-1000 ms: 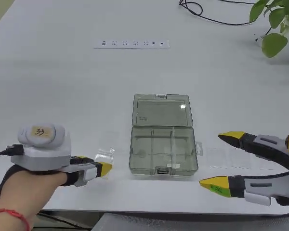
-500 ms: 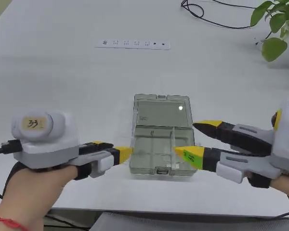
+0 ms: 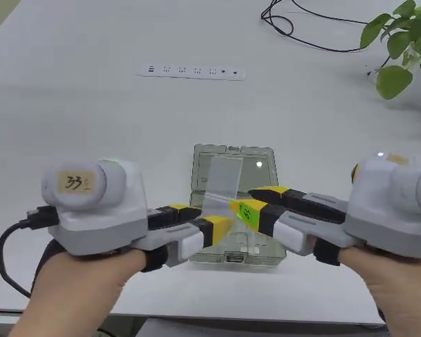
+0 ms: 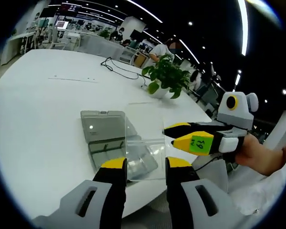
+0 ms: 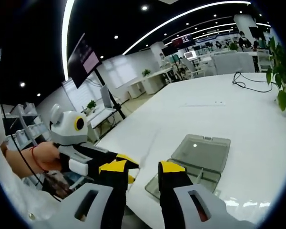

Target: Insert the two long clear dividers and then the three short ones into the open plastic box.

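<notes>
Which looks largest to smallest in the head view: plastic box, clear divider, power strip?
1. plastic box
2. clear divider, held up nearer the camera, so its rank against the strip is unsure
3. power strip, longer but very thin, and farther away

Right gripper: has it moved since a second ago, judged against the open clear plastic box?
Yes. The right gripper went left, from right of the open clear plastic box to in front of it, near the left gripper holding a clear divider.

White, yellow-tipped left tool [image 3: 212, 219] bears 33; right tool [image 3: 247, 199] bears a green tag [image 3: 248, 210].
</notes>
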Demonstrator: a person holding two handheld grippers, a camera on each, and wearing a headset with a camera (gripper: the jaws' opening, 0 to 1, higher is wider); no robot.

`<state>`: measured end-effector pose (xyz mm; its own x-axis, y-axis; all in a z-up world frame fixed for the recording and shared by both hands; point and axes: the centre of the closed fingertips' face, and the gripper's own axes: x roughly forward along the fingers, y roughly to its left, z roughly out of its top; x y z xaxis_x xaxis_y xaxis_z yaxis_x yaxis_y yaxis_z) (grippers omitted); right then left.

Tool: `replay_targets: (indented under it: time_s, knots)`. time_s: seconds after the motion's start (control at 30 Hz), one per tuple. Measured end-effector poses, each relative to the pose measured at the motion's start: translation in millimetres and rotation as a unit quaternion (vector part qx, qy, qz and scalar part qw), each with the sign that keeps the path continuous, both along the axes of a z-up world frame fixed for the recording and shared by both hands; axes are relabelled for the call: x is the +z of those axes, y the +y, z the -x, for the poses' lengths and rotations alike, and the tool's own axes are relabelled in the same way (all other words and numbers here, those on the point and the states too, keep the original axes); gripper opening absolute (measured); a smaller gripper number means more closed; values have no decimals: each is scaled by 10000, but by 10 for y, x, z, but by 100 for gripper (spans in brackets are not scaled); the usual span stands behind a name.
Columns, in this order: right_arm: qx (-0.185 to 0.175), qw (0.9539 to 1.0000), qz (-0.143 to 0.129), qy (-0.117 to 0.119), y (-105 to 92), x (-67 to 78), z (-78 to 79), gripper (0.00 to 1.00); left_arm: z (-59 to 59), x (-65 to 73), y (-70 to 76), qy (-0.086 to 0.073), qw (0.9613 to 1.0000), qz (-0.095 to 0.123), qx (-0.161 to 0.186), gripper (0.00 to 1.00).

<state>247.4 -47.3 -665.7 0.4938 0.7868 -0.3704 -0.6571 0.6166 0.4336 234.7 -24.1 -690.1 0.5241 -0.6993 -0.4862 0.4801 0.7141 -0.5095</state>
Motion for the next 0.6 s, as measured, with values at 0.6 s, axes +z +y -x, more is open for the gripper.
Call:
replay_targets:
  time_s: [0.6]
  knots:
    - [-613,9962,-260,555,-19,-52,-22,7,8,10,-89,-151,9996,-100,-211,30]
